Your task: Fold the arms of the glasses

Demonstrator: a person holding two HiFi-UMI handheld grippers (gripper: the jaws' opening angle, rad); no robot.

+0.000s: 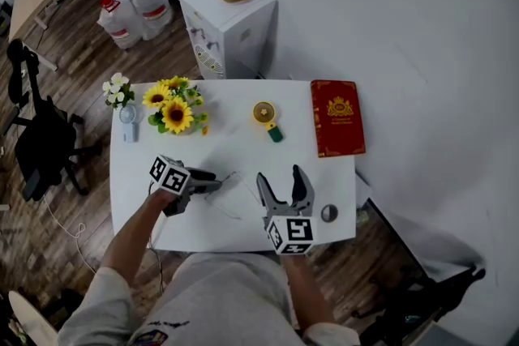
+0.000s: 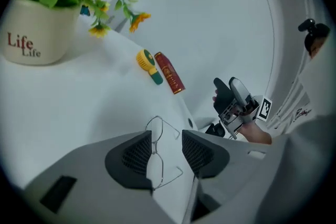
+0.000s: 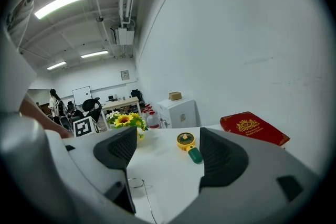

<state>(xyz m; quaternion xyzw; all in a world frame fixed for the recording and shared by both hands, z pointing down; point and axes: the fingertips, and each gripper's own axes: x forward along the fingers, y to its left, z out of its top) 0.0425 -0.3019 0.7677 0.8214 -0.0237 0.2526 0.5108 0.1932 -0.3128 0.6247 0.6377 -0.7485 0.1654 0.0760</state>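
- While the glasses [image 1: 229, 192] lay on the white table [image 1: 243, 105] near its front edge, a gripper stood at each side of them in the head view.
- The left gripper [image 1: 216, 184] was held low and pointed right, with its tips at the left end of the frame.
- In the left gripper view, the left gripper [image 2: 167, 136] had its jaws apart with the glasses [image 2: 154, 150] between them.
- One lens ring lay in the gap and the other lay just past the tips.
- The wire ran close along the left pad. Whether it touched that pad could not be told.
- Both arms of the glasses stood out from the frame, unfolded.
- The right gripper [image 1: 281, 177] was held just right of the glasses, pointing away from the person with its jaws spread wide.
- In the right gripper view, the right gripper [image 3: 168, 136] had nothing between its jaws, and they were raised above the table.
- In that view the glasses [image 3: 135, 184] showed low, under the left jaw.
- A yellow fan [image 1: 266, 117] with a green handle lay toward the back of the table, well apart from the glasses. It showed through the gap of the right jaws [image 3: 188, 144].
- A red book [image 1: 337, 117] lay flat at the back right corner.
- Sunflowers [image 1: 174, 111] stood at the back left in a white pot [image 2: 37, 29].
- A small vase [image 1: 122, 97] of white flowers stood beside the sunflowers.
- A small round grey thing [image 1: 328, 213] sat near the front right corner, just right of the right gripper.
- Behind the table stood a white cabinet [image 1: 231, 24], with water bottles [image 1: 134, 0] on the floor to its left.
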